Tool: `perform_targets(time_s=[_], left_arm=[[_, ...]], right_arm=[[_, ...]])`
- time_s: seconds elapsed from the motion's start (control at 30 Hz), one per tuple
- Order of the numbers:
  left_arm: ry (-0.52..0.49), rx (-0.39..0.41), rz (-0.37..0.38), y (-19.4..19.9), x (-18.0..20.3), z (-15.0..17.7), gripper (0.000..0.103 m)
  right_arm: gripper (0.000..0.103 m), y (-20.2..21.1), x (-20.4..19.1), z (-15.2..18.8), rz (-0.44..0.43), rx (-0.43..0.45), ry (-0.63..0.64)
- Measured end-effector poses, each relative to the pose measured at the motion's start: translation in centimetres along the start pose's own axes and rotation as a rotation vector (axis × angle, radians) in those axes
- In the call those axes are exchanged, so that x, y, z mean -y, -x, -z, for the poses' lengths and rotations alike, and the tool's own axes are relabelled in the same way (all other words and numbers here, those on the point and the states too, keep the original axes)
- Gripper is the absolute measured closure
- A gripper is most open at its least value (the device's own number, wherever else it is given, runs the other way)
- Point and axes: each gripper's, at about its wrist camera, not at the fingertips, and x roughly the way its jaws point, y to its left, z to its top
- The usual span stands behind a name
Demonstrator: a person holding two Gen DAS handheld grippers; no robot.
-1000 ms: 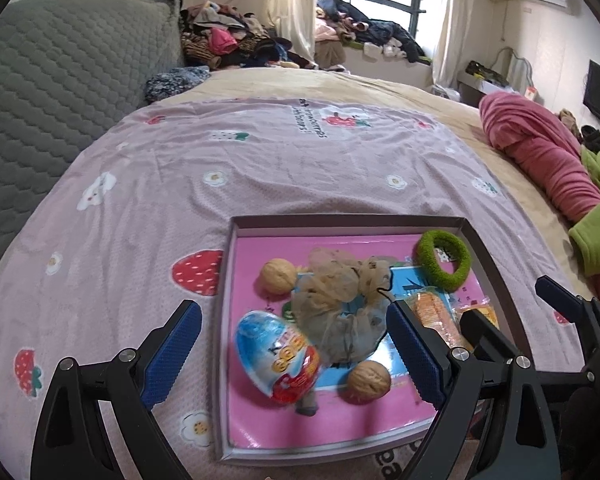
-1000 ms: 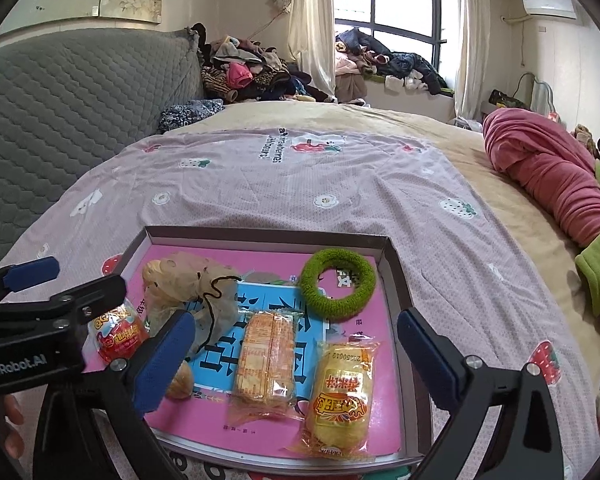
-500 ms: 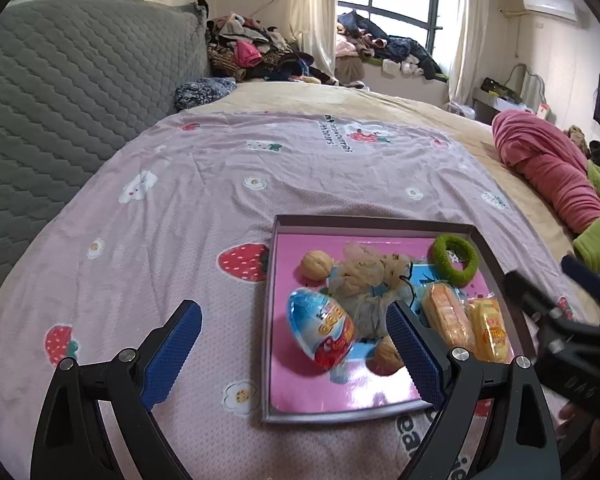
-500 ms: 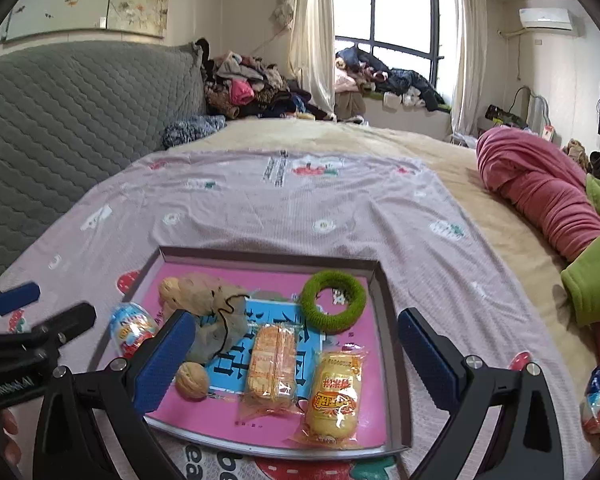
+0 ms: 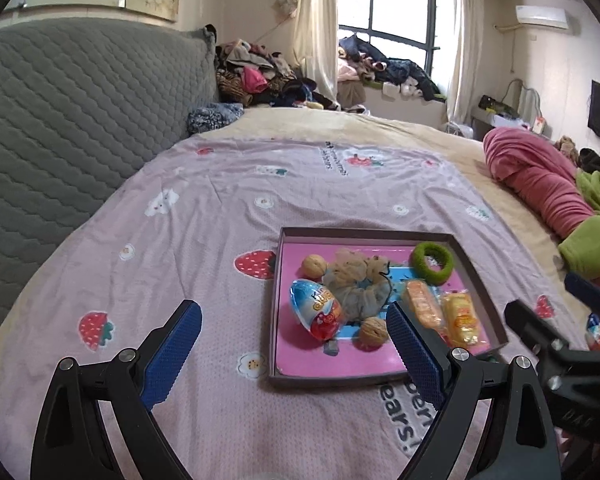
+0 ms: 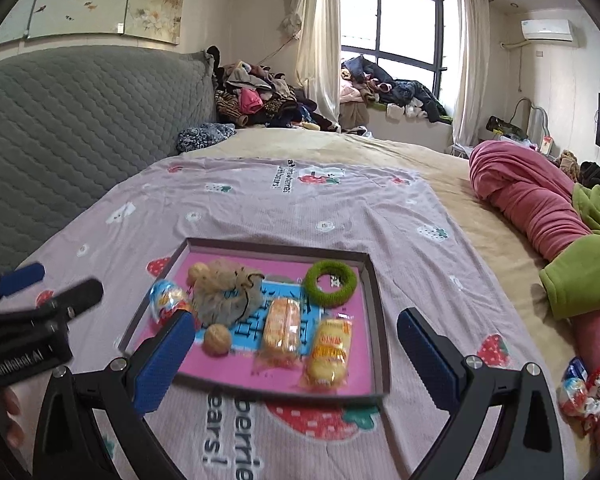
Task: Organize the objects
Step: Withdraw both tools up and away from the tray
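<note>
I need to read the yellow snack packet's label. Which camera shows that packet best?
The right wrist view: the yellow snack packet lies unobstructed there, though slightly blurred. In the left wrist view it is smaller and sits close behind a blue fingertip.

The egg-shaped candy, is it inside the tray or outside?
Inside: the egg-shaped candy lies on the tray floor, near its left wall.

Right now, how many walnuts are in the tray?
2. One round tan walnut sits at the far left of the shallow pink-floored tray, beside the gauzy drawstring pouch; the other lies nearer, below the pouch. More may hide under it.
</note>
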Motion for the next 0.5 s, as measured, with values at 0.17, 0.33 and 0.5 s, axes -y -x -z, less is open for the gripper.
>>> perform_targets(time_s=[0.17,0.33,0.5], left_arm=[[-0.006,-0.003,-0.017,2.6,-0.1,0.6,0.009],[-0.025,0.010,-0.031,5.5,0.5,1.1,0.009],[-0.027,0.030,-0.041,8.4,0.8,1.0,0.009]], right_arm=[[0.001,2.7,-0.4,0.3,0.000,-0.001,0.018],[0.001,5.7,-0.4,0.0,-0.004,0.022,0.014],[0.001,8.3,-0.4,-0.2,0.002,0.046,0.013]])
